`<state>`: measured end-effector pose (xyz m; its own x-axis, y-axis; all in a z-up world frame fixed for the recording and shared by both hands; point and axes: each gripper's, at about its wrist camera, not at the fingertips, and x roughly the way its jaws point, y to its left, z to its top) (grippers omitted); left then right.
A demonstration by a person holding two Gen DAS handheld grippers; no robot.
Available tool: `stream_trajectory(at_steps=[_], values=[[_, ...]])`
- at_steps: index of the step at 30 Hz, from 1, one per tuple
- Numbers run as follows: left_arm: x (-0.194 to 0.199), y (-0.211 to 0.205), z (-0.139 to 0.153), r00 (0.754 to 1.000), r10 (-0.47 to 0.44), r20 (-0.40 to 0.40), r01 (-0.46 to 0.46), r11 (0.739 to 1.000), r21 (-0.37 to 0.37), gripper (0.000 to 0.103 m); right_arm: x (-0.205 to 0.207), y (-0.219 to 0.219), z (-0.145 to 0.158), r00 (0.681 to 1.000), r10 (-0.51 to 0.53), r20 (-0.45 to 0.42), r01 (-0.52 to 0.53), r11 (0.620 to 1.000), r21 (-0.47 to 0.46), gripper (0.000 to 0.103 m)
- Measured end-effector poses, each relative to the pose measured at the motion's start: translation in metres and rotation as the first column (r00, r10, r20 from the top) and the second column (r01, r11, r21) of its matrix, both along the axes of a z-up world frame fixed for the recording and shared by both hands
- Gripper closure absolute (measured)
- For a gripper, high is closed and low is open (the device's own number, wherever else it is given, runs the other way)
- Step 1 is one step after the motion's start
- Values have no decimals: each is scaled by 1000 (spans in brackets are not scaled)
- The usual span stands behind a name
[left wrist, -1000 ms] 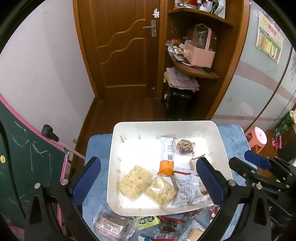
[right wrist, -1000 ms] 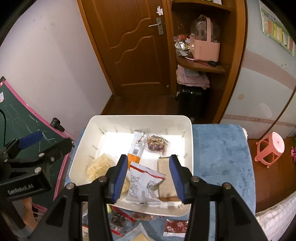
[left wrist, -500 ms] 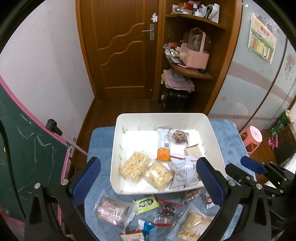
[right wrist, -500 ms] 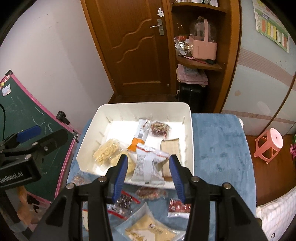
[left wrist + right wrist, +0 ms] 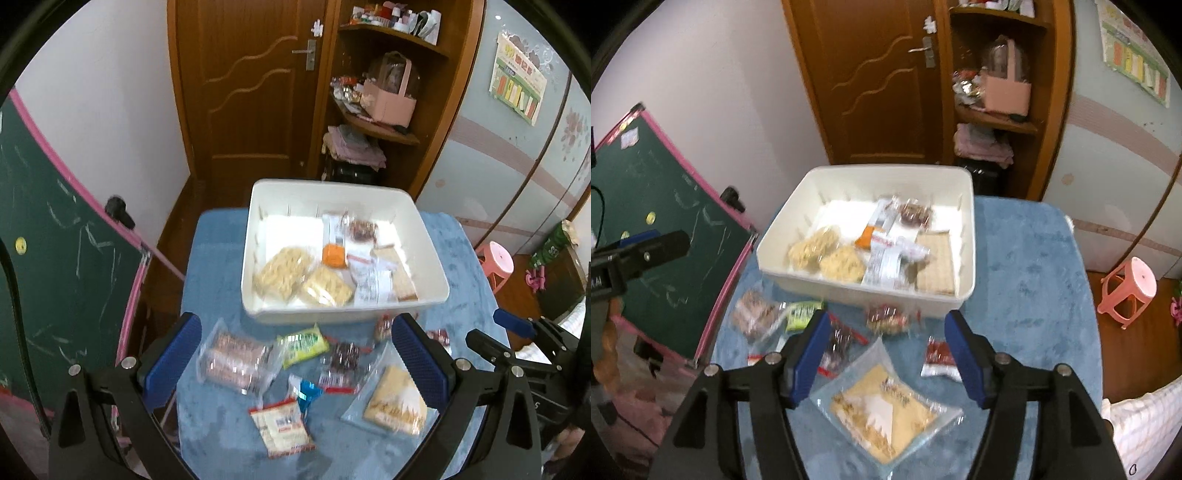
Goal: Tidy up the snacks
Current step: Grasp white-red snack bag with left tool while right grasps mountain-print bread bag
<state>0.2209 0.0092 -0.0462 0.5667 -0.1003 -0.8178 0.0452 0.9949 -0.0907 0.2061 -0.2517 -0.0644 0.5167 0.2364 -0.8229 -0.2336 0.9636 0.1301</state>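
Note:
A white bin stands on the blue cloth and holds several snack packets. Nearer to me, loose packets lie on the cloth: a pink wafer pack, a green packet, a dark red one and a white packet. My left gripper hangs open above them, holding nothing. My right gripper has its jaws opening, with nothing between them. It hovers over a clear pack of tan biscuits, beside a small red packet.
A green chalkboard with a pink frame leans at the table's left edge. A pink stool stands on the floor to the right. Behind the table are a wooden door and a corner shelf.
Both grippers have drawn back from over the bin to the near side of the table, bringing the loose packets into view. The right gripper's jaws have spread wider.

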Motion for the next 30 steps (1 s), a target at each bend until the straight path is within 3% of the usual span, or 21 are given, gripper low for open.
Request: stream_trajectory(at_steps=[5, 9, 11, 19, 30], values=[[-18, 7, -38, 996, 8, -87, -4, 999, 48, 1, -19, 2, -23, 996, 85, -22, -85, 996, -19, 24], [-31, 13, -80, 979, -5, -206, 4, 1000, -7, 1, -36, 6, -42, 986, 165, -9, -165, 983, -83, 3], [-36, 15, -99, 968, -3, -250, -1, 1000, -18, 1, -41, 8, -51, 979, 204, -4, -203, 974, -99, 0], [-53, 21, -174, 916, 21, -401, -44, 998, -47, 1, -43, 13, -94, 948, 312, -56, -317, 935, -159, 0], [-43, 15, -218, 882, 90, -462, -121, 992, -38, 1, -44, 33, -156, 864, 472, -174, -503, 827, -250, 0]])
